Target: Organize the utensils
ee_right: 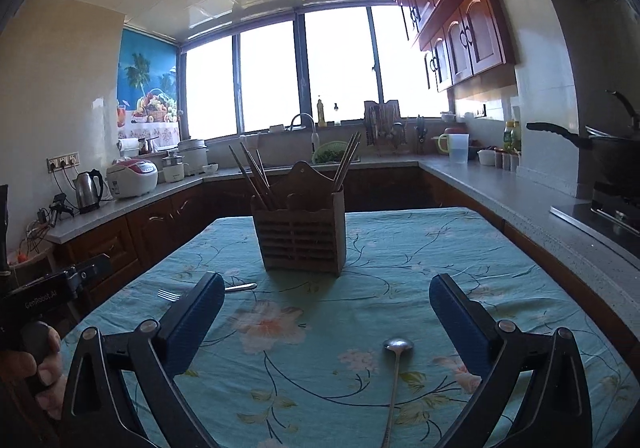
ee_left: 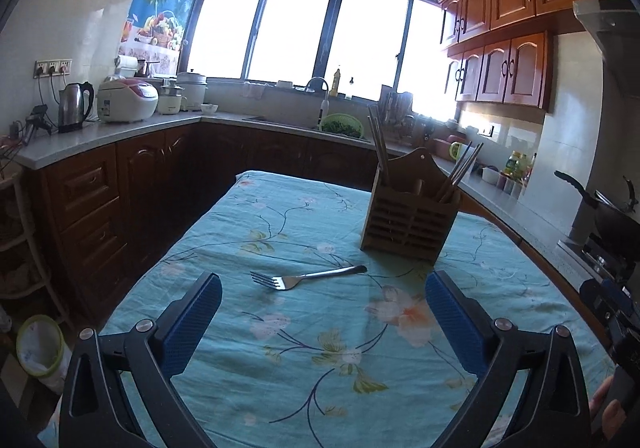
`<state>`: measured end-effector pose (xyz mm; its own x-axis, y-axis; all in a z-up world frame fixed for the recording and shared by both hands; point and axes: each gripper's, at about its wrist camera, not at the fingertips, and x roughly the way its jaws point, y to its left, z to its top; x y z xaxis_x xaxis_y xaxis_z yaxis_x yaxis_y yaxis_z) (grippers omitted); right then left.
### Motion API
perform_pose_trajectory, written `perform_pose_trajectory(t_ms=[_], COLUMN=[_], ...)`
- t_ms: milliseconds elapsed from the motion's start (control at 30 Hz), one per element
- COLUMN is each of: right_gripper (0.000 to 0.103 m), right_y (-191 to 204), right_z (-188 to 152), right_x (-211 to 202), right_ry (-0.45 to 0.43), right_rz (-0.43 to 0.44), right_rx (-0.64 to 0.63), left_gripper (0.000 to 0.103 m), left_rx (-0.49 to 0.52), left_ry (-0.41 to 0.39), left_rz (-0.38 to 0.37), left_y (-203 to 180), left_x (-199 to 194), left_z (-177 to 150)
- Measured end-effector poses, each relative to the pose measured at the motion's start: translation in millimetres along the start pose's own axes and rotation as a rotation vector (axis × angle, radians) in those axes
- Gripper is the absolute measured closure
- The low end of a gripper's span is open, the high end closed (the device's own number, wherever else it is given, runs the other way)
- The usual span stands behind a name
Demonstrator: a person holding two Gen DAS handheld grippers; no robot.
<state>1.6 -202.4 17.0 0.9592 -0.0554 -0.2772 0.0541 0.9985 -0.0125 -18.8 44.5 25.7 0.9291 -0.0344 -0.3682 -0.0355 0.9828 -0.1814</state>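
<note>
A steel fork (ee_left: 304,278) lies flat on the floral teal cloth of the worktop (ee_left: 280,368), just before the left tongs (ee_left: 323,302), whose blue pads stand wide and hold nothing. Beyond it stands a slatted wooden utensil holder (ee_left: 408,218) with chopsticks (ee_left: 378,144) leaning in its outer compartments. A long spoon (ee_right: 394,372) lies between the pads of the right tongs (ee_right: 326,308), also wide and empty. The other handset at the right view's left edge reads "GenRobot.AI" (ee_right: 40,299).
</note>
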Motion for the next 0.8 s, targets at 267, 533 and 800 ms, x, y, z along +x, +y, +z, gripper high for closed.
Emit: perform_pose_trajectory(t_ms=[267,533,800], right_gripper=[0.0,0.0,0.0], right_y=[8.0,3.8,-3.4], right_z=[-21.0,-27.5,-36.0], right_x=[-24.1,-27.7,-30.0], right_ry=[-0.039,-0.021,-0.017], right_rz=[-0.026,-0.023,-0.03], right_rx=[-0.075,-0.06,-0.041], left_gripper=[0.001,0.001,0.001], left_rx=[0.101,0.129,0.144], left_ry=[-0.016,-0.002,0.003], left_rz=[0.021,0.03,0.044], left_y=[-20.0,-21.8,-22.9], left_x=[-20.2,-21.3,-16.0], left_z=[-30.8,-38.7,-38.9])
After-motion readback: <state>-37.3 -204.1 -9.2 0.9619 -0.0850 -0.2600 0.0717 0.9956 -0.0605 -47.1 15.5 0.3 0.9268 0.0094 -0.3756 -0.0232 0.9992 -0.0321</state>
